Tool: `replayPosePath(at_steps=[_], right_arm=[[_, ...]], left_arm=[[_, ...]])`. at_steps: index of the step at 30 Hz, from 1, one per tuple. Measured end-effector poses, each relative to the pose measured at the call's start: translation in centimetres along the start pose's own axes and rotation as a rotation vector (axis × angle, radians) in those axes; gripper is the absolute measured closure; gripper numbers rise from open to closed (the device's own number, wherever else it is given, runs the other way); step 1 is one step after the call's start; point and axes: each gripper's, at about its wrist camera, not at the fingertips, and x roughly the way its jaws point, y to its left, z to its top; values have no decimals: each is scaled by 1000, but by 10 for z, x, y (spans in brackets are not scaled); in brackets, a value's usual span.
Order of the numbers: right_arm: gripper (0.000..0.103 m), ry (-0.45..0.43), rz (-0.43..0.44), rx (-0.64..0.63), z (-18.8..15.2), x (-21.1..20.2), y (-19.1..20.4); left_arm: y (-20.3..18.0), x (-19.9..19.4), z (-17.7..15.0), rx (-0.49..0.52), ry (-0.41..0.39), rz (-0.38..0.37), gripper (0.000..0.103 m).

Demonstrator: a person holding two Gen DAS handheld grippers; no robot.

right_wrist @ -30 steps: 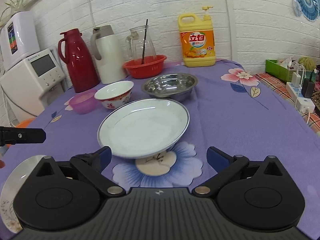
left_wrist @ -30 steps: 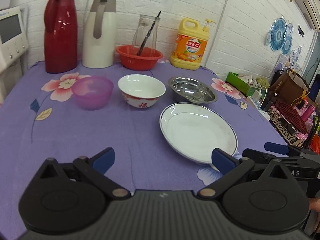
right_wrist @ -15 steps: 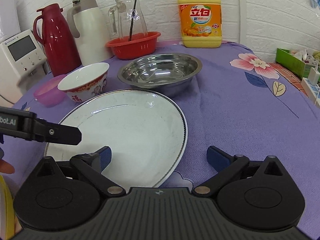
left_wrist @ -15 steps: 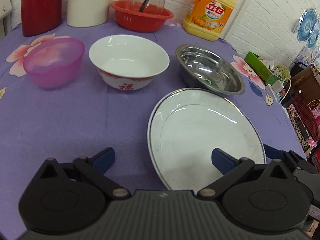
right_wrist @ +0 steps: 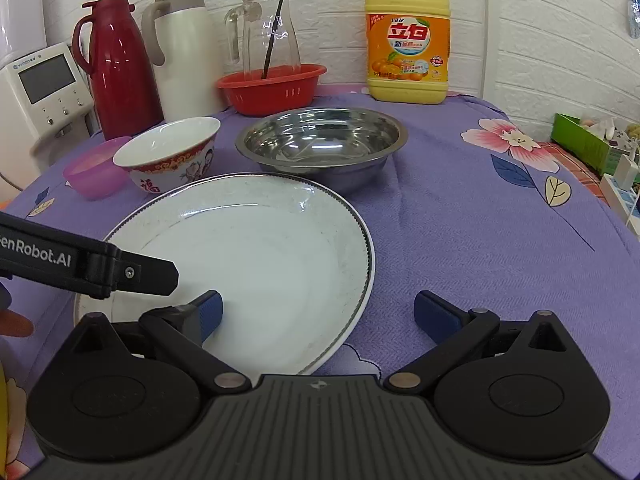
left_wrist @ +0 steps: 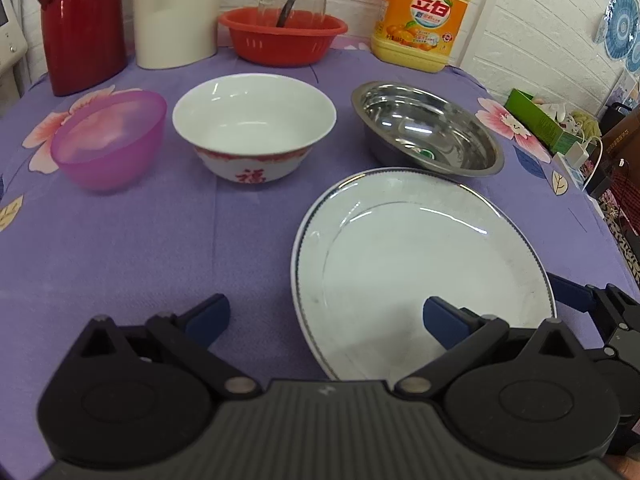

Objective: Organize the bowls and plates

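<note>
A large white plate (left_wrist: 420, 264) (right_wrist: 256, 264) lies on the purple cloth. Behind it stand a steel bowl (left_wrist: 428, 128) (right_wrist: 320, 144), a white bowl with red pattern (left_wrist: 254, 128) (right_wrist: 170, 152) and a pink plastic bowl (left_wrist: 108, 136) (right_wrist: 94, 172). My left gripper (left_wrist: 326, 316) is open and empty, straddling the plate's left rim, its right finger over the plate. My right gripper (right_wrist: 318, 312) is open and empty, straddling the plate's right rim. The left gripper's finger also shows in the right wrist view (right_wrist: 132, 272), over the plate.
At the back stand a red thermos (right_wrist: 116, 64), a white thermos (right_wrist: 184, 52), a red basket (right_wrist: 272, 88) with a glass jug (right_wrist: 268, 32), and a yellow detergent bottle (right_wrist: 408, 36). A green box (right_wrist: 584, 144) and power strip lie off the table's right edge.
Both grippers have moved forward and lower toward the plate; each now has one finger over it. Nothing on the table has moved.
</note>
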Motion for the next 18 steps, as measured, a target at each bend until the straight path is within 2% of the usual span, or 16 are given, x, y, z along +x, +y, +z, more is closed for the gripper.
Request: replayPosePath(at_steps=[3,6,9,10,18], right_arm=[[0,-4,1,9,0,0,0],[0,-11,7,0,-1,-1,2],[0,-37,41,-18,-2,-5,5],[0,-40,38,-21,-2,-6,8],[0,-56,33,-21,-3,-16,10]], left_arm=[[-7,2,-2,39,4,23,1],[-16,3,-4,70,-9,8,8],[-25,1,-1,91,-9,-43,34],[-27,2,1,90,-1,-28,42],[-28,-14,-7,59,-21,-22,43]])
